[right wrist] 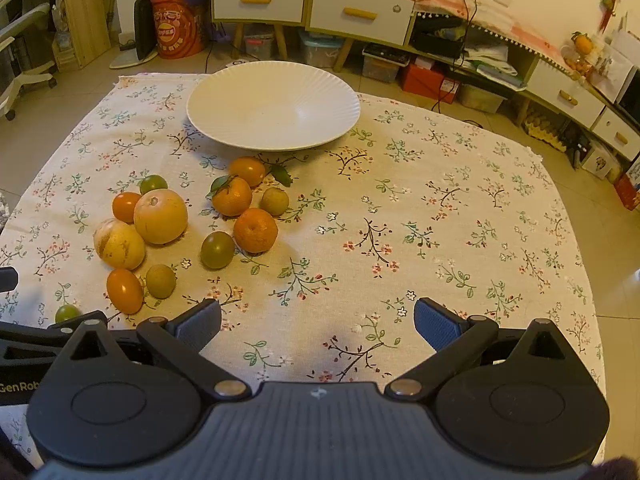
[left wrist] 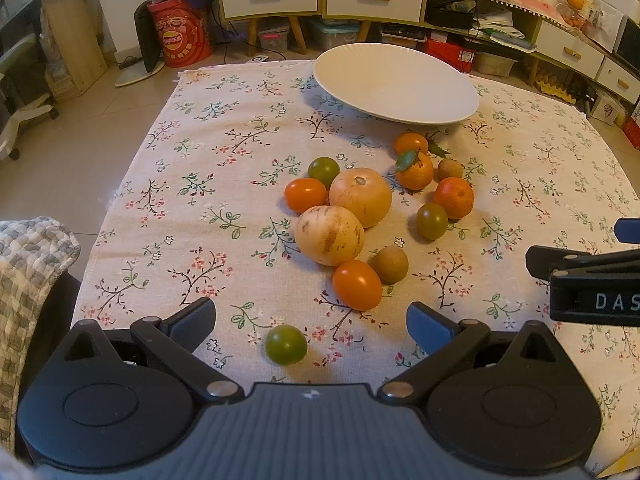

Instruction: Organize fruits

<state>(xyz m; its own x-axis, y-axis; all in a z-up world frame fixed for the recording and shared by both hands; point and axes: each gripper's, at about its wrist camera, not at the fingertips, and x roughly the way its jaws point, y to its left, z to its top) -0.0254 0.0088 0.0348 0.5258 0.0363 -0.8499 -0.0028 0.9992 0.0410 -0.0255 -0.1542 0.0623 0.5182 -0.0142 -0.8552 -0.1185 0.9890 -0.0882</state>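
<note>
A: Two grippers are seen over the table, both tilted down. The left gripper [left wrist: 311, 322] is spread wide, nothing between its pads, and a green tomato [left wrist: 286, 344] lies on the cloth [left wrist: 192, 184] just ahead of them, near the table's near edge.

B: And the right gripper [right wrist: 317, 322]?

A: It is also held wide and empty, over a bare stretch of cloth near the near edge, well apart from the fruit.

B: Where is the fruit placed?

A: All of it is gathered on the cloth between the plate [left wrist: 400, 80] and the near edge. Two pale melons [left wrist: 329, 235] are set touching each other. An orange tomato [left wrist: 305, 195] and a second green one [left wrist: 323, 171] are tucked against the farther melon. Another orange tomato [left wrist: 357, 285] is seen on the near side of the nearer melon, with a brown round fruit [left wrist: 389, 264] touching it.

B: And the tangerines?

A: Three tangerines [left wrist: 414, 171] are grouped closer to the plate, two of them with leaves. A small brown fruit [left wrist: 449, 169] and an olive tomato [left wrist: 432, 221] are placed beside them.

B: Is anything in the plate?

A: Nothing is held in it; it is set toward the far edge.
</note>
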